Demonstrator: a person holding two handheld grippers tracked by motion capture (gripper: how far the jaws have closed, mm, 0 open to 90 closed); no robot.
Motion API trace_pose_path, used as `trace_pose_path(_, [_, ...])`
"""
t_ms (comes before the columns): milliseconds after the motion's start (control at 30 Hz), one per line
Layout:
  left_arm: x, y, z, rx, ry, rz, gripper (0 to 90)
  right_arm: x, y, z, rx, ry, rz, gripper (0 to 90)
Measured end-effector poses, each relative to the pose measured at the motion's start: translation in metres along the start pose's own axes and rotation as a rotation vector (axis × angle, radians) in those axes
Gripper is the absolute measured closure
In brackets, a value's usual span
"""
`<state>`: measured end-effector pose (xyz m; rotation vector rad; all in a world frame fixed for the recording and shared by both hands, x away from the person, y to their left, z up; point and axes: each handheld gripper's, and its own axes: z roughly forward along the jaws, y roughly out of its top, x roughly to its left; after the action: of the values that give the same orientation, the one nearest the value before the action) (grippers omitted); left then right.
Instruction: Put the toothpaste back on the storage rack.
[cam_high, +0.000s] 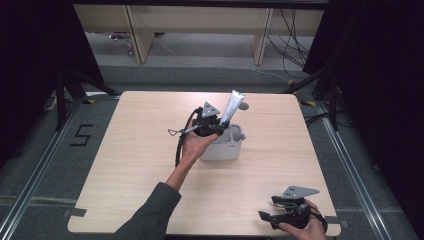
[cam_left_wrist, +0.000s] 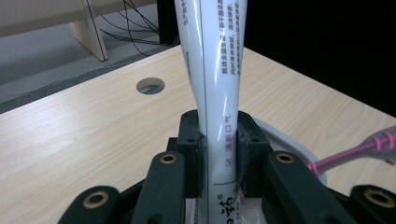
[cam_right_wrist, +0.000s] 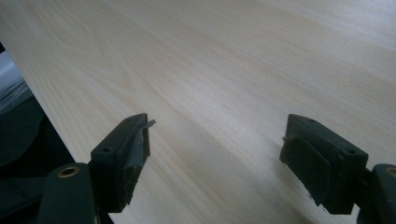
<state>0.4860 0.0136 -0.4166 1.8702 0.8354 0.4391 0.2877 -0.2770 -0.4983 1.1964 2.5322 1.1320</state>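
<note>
1. Pinching a white toothpaste tube (cam_left_wrist: 218, 93) low on its body, the left gripper (cam_left_wrist: 218, 154) has its jaws pressed flat against both sides of it; the tube stands nearly upright and pokes up above the gripper (cam_high: 206, 121) in the high view, printed text running along it.

2. The landmark is the white cup (cam_high: 223, 148) near the middle of the wooden table (cam_high: 125, 165); the tube (cam_high: 232, 106) rises just over the cup's far rim, tilted slightly away from the person; whether its lower end sits inside the cup or hangs clear above it cannot be told, since the hand (cam_high: 196, 145) and gripper cover that part.

3. A pink toothbrush (cam_left_wrist: 359, 149) lies across the cup's rim (cam_left_wrist: 299, 149) on the side to the right of the jaws, close to the tube.

4. The right gripper (cam_right_wrist: 215, 149) is well apart from the cup, by the near right table edge (cam_high: 285, 212); its jaws are spread wide over bare wood, holding nothing.

5. Likely risks, as a judgement: the tube is soft and smooth, so a firm squeeze could buckle it or force paste toward the cap, while a loose one could let it slide down through the pads; moving the tube sideways could catch the toothbrush or nudge the light cup, tipping it; no second grip steadies the cup.
</note>
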Motion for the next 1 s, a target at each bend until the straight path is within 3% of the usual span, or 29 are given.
trace_pose_path(433, [0.0009,-0.0069,0.0001,0.064,0.006,0.044,74.8,0.0001,0.0,0.0002,0.002,-0.003,-0.001,23.7])
trace_pose_path(467, [-0.0001,-0.0076,0.0008,0.063,0.005,0.031,74.8,0.0,0.0,0.0002,0.002,-0.003,0.0,23.7])
trace_pose_path(500, [0.0,-0.0086,0.0007,0.088,0.002,0.052,74.7,-0.0001,-0.0001,0.0002,0.003,-0.003,0.0,23.7])
trace_pose_path(700, [-0.0015,-0.0089,-0.0019,0.127,-0.008,0.061,73.0,0.001,-0.0001,0.0007,0.012,0.002,0.012,23.7])
trace_pose_path(1000, [-0.0016,-0.0108,-0.0064,0.119,-0.005,0.066,72.2,0.0016,-0.0005,0.0016,0.01,0.002,0.009,23.7])
